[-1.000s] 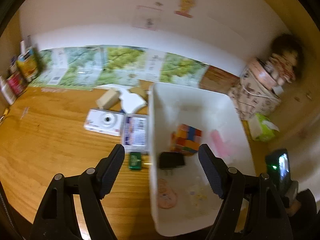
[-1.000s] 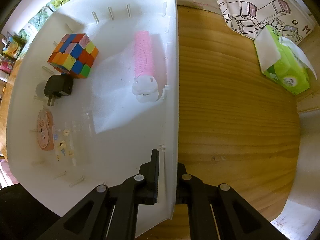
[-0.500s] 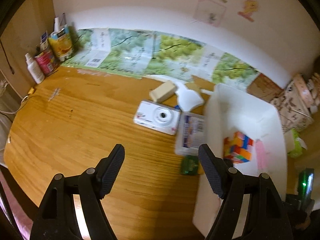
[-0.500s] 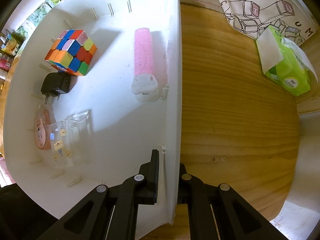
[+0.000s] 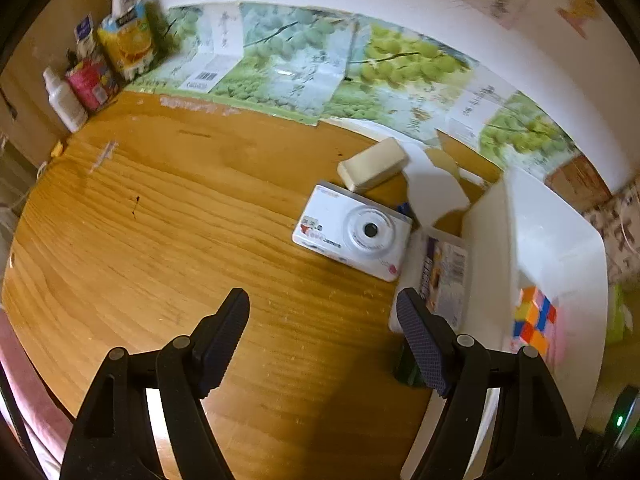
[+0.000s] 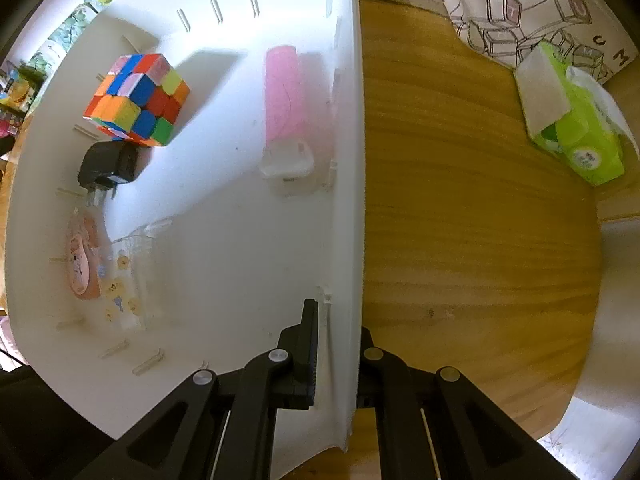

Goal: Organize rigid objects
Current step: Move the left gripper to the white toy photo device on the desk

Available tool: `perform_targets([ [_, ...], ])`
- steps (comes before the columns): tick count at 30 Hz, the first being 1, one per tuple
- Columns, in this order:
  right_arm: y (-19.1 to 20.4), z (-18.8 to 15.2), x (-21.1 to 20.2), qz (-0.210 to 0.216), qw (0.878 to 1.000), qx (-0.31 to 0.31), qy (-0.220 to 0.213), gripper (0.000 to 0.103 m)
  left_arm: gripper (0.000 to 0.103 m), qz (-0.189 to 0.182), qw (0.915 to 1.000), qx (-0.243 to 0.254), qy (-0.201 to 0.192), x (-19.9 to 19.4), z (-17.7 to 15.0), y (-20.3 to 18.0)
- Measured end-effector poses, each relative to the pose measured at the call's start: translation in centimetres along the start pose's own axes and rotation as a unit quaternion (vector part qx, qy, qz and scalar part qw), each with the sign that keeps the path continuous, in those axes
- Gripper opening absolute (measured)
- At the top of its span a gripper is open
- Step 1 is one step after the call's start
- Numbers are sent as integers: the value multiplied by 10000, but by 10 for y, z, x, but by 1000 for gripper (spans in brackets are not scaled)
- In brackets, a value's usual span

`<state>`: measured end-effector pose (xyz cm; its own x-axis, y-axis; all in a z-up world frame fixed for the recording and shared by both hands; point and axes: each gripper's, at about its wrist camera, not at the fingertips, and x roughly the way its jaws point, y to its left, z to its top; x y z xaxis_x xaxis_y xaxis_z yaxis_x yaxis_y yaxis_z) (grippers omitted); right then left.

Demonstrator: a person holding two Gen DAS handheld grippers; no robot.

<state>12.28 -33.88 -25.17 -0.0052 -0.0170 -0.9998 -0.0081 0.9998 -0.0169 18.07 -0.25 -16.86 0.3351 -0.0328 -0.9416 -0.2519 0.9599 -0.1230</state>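
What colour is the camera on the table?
White, with a silver-ringed lens; camera shows best in the left wrist view.

The left claw (image 5: 322, 316) gapes empty above the table (image 5: 160, 220), near the camera (image 5: 352, 232).

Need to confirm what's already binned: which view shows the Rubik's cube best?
The right wrist view: the Rubik's cube sits whole and sharp inside the white bin. The left wrist view catches only part of it, behind the bin's wall.
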Motion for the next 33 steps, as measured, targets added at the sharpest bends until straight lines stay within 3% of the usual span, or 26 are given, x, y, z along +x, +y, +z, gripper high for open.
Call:
perform_targets([
  [8,-5,10,11,-38,9999,36,147,9,79,-411,9925,-1033,499,33,12,9],
  [14,-3,16,19,-44,9997,-5,260,9,79,-757,9779,-1856,602,51,17,9],
  [27,6,26,36,-101,9986,-291,424,10,79,-498,9581,-2741,668,84,28,10],
  [33,5,31,39,-48,9986,-291,434,10,79,-345,9557,-2826,743,92,35,10],
])
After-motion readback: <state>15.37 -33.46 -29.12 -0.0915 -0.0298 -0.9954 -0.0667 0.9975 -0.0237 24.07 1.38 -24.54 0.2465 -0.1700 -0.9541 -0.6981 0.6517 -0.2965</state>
